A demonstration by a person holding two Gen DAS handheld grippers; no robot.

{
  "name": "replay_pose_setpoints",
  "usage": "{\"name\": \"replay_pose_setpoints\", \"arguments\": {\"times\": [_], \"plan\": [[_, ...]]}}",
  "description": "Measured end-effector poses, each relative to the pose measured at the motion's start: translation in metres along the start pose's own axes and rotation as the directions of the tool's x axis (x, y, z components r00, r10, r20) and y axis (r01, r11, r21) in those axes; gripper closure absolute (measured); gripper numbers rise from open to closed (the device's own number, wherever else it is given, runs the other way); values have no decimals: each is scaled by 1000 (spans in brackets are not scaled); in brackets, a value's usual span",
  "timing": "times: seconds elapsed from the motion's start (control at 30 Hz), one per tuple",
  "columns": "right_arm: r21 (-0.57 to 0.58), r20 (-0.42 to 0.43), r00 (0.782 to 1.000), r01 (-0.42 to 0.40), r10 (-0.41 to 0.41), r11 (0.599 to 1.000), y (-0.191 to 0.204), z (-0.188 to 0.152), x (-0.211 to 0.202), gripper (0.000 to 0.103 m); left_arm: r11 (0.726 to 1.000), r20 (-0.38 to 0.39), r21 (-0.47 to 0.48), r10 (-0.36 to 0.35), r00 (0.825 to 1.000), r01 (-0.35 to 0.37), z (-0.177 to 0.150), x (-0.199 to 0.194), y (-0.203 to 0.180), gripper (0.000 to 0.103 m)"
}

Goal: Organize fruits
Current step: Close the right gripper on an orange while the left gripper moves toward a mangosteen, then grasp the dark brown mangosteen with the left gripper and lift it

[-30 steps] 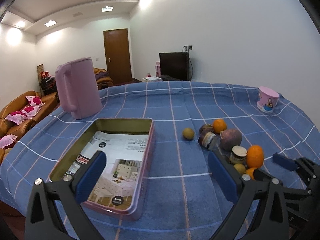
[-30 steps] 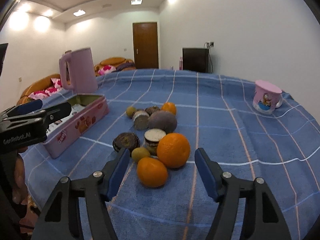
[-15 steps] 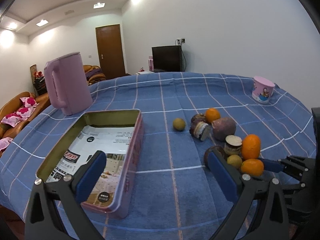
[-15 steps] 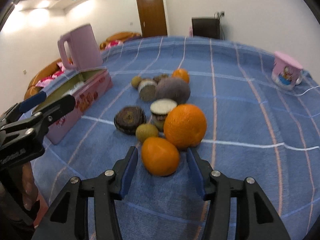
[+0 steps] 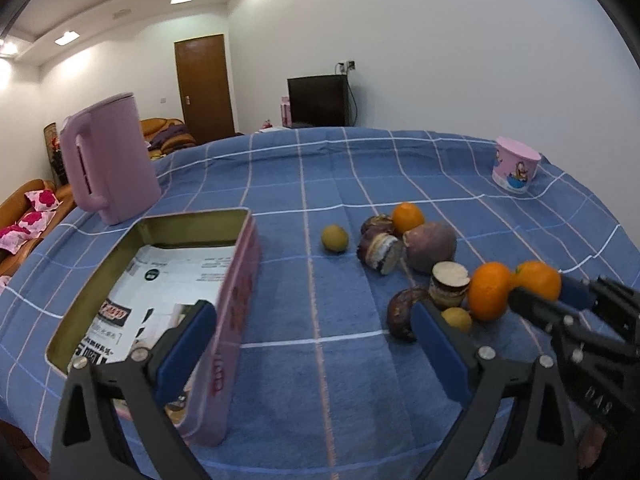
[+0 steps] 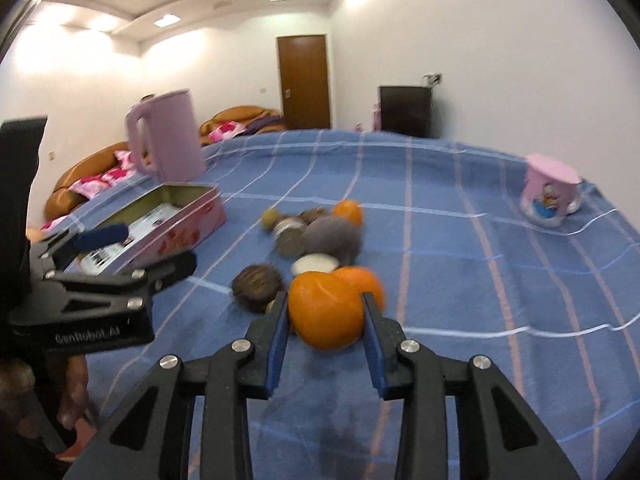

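1. The right hand-held gripper (image 6: 325, 312) is clamping a small orange (image 6: 325, 310) between its blue pads, one pad pressing on each side of the fruit.
2. That orange (image 5: 538, 280) is sitting at the near right end of the fruit cluster, just beside a second orange (image 5: 489, 290); whether it is resting on the cloth or lifted off it cannot be told.
3. The left hand-held gripper (image 5: 314, 344) is hovering with its jaws spread wide and nothing between them, its left pad overlapping the tin box (image 5: 236, 280) in view.
4. The tin box is lying open on the table (image 5: 320, 168), left of the fruit, with printed paper lining its bottom.
5. Further fruit is lying between the box and the held orange: a small yellow-green fruit (image 5: 334, 238), a purple round fruit (image 5: 430, 246), a third orange (image 5: 407, 217) and several cut brown pieces.
6. A pink kettle (image 5: 110, 160) is standing behind the box, and a pink mug (image 5: 515, 170) is sitting well apart at the far right.
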State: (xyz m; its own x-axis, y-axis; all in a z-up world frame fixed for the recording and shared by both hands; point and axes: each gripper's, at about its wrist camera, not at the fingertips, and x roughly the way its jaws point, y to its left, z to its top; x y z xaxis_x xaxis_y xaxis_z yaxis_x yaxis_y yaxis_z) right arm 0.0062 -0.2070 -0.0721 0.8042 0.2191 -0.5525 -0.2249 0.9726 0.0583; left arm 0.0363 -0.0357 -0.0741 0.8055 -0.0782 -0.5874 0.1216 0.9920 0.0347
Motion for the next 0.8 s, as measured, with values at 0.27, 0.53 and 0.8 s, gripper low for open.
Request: {"name": "replay_pose_setpoints", "arguments": {"times": [0.27, 0.53, 0.8], "plan": [[42, -8, 999, 53, -53, 998, -24, -1, 6, 67, 997, -77, 40, -69, 995, 72, 10, 23, -24, 23], [50, 3, 999, 33, -34, 998, -25, -3, 7, 67, 987, -181, 9, -158, 971, 162, 11, 47, -35, 35], [42, -7, 1000, 17, -17, 999, -24, -3, 10, 67, 980, -228, 17, -188, 955, 197, 13, 57, -41, 40]]}}
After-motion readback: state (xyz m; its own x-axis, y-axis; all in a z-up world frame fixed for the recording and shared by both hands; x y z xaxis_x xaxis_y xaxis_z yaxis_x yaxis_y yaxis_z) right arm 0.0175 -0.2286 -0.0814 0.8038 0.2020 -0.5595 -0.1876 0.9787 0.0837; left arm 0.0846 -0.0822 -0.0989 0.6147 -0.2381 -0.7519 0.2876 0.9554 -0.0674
